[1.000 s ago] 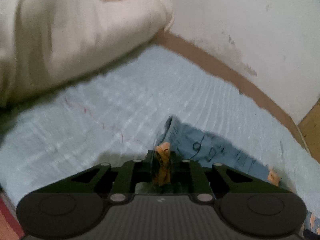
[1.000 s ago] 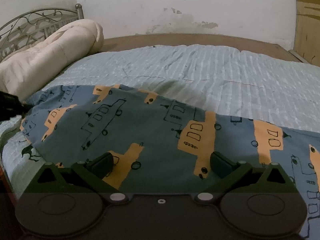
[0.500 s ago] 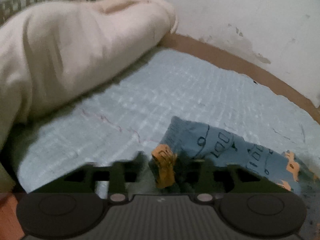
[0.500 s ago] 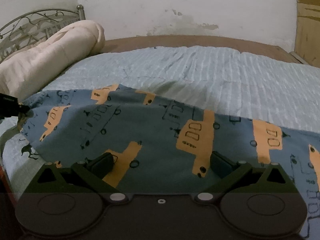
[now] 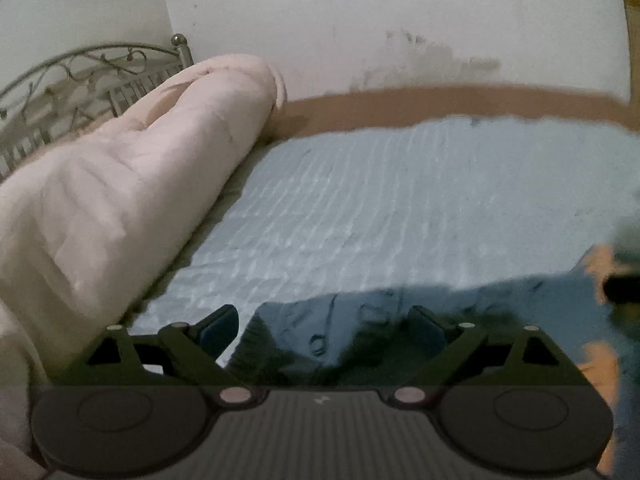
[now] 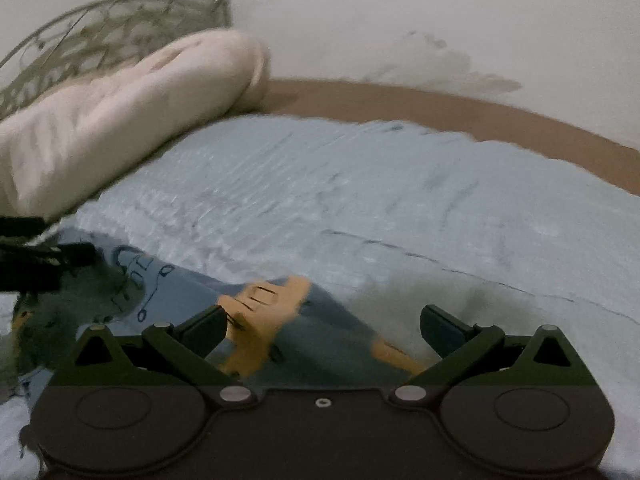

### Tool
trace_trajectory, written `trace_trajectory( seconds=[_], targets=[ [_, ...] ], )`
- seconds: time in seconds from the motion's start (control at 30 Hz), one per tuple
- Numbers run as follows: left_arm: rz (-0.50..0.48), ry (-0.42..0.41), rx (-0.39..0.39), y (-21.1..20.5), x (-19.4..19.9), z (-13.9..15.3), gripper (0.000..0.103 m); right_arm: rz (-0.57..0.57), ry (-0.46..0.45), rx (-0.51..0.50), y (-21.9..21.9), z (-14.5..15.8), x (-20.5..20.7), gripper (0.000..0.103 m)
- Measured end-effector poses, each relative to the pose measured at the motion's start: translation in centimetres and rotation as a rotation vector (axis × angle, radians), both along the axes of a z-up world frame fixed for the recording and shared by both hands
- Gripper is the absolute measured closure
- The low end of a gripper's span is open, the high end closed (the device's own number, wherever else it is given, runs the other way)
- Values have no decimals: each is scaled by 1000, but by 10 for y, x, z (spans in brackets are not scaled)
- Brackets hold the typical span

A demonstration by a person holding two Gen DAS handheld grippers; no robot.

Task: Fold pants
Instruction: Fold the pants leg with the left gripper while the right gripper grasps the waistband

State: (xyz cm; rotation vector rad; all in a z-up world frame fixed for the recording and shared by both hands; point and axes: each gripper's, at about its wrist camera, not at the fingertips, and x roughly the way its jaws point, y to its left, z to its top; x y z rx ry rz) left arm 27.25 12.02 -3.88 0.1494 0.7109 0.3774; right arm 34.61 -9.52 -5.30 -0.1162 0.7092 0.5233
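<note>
Pants (image 5: 320, 332) lie flat on the bed (image 5: 400, 208), spread for folding. Left claw (image 5: 320, 320) is opening over their six o'clock edge, gripping nothing; right claw (image 6: 324, 324) gapes empty too.

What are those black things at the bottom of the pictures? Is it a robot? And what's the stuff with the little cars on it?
It's not a robot. A person holds a black grabbing tool in each hand, and each tool has a camera that looks out along its two fingers. So one picture is the view from the left claw and the other from the right claw.

Both look across a bed with a pale blue cover. A rolled-up cream blanket lies by the metal headboard.

The cloth with orange and outlined cars is a pair of pants, lying on the bed to be folded. Neither claw is holding them. The left claw's jaws are opening, with the pants' edge lying loose between its fingers. The right claw is open above the pants too.
</note>
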Motion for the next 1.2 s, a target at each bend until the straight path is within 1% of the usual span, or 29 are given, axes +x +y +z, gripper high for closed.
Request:
trace_trajectory(
  seconds=[0.07, 0.1, 0.17, 0.23, 0.27, 0.33, 0.43, 0.5, 0.6, 0.67, 0.77, 0.87, 0.93, 1.0, 1.1, 1.2],
  targets=[
    [20, 21, 4, 6, 5, -7, 9, 3, -2, -43, 5, -8, 12, 1],
    [40, 32, -3, 12, 7, -10, 8, -5, -3, -48, 6, -9, 17, 1],
    [68, 49, -35, 22, 11, -13, 6, -80, -15, -62, -2, -11, 29, 1],
    [87, 51, -71, 29, 9, -13, 4, -152, -15, -53, -15, -11, 35, 1],
    [89, 51, -78, 32, 8, -13, 4, -179, -13, -50, -21, -10, 34, 1],
    [94, 47, -67, 31, 4, -11, 3, -199, -23, -53, -35, -7, 27, 1],
    [109, 29, -39, 23, -4, -5, 2, -202, -44, -38, -57, 3, -1, 1],
    [95, 12, -38, 11, -13, 0, 1, -188, -57, -23, -71, 8, -29, 1],
    [53, -14, -69, -8, -28, 6, 1, -158, -80, -57, -88, 7, -73, 1],
    [24, -27, -72, -26, -38, 7, 1, -171, -100, -85, -104, 5, -104, 1],
    [-35, -25, -73, -55, -51, 6, 1, -227, -99, -122, -126, -1, -139, 1],
    [-80, 16, -68, -77, -55, -2, 1, -307, -88, -122, -151, -5, -162, 1],
    [-81, 44, -40, -88, -59, -9, 1, -350, -106, -131, -168, -6, -176, 1],
    [-70, 51, -8, -96, -63, -12, 1, -395, -121, -142, -182, -5, -186, 1],
    [-66, 60, 14, -105, -65, -9, 1, -475, -134, -137, -208, -2, -199, 1],
    [-85, 70, 21, -116, -66, -2, 1, -551, -152, -116, -237, 1, -215, 1]
  ],
)
